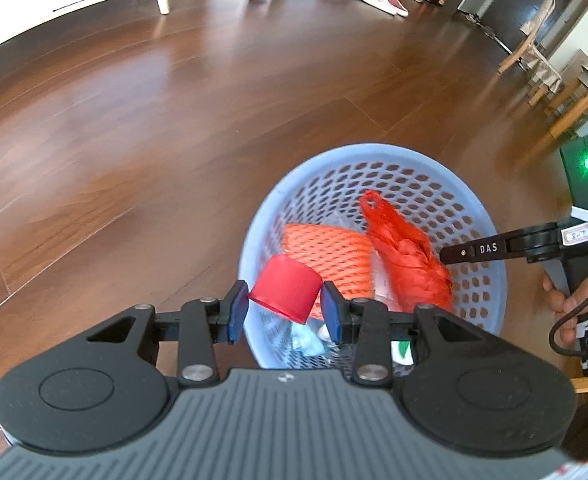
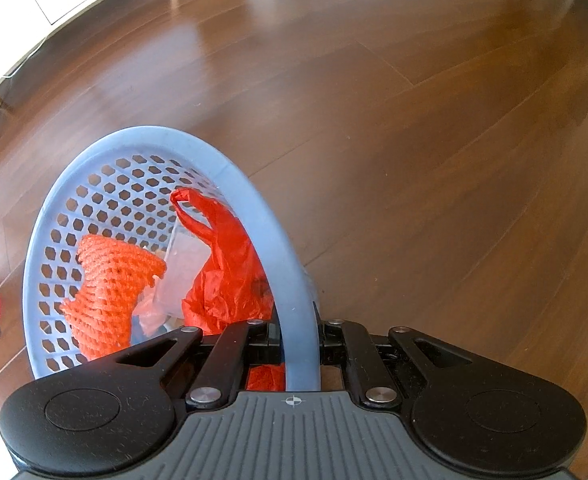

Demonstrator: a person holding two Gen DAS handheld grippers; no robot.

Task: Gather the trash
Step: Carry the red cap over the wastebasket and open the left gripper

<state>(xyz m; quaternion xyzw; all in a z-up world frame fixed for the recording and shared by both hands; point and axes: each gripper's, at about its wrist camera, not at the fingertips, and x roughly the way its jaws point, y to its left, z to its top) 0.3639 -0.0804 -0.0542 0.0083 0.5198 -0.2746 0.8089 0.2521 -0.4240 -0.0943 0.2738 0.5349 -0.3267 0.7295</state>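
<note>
left gripper (image 1: 284,307) level, seemingly pinching red cap (image 1: 285,292)

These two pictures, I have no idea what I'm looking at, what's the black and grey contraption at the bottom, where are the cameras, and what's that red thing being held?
The contraption is a hand-held gripper: a person carries one in each hand, and each has a wide-angle camera looking forward along its jaws. So each picture is taken from one gripper.

In the left camera's picture, the left gripper holds a red bottle cap between its blue pads, over a blue plastic basket standing on a wooden floor. At the right edge you see the person's hand holding the other tool.

In the right camera's picture, the right gripper is shut on the basket's rim, one jaw inside and one outside. Inside the basket lie an orange foam net, a red plastic bag and some clear wrapping.
</note>
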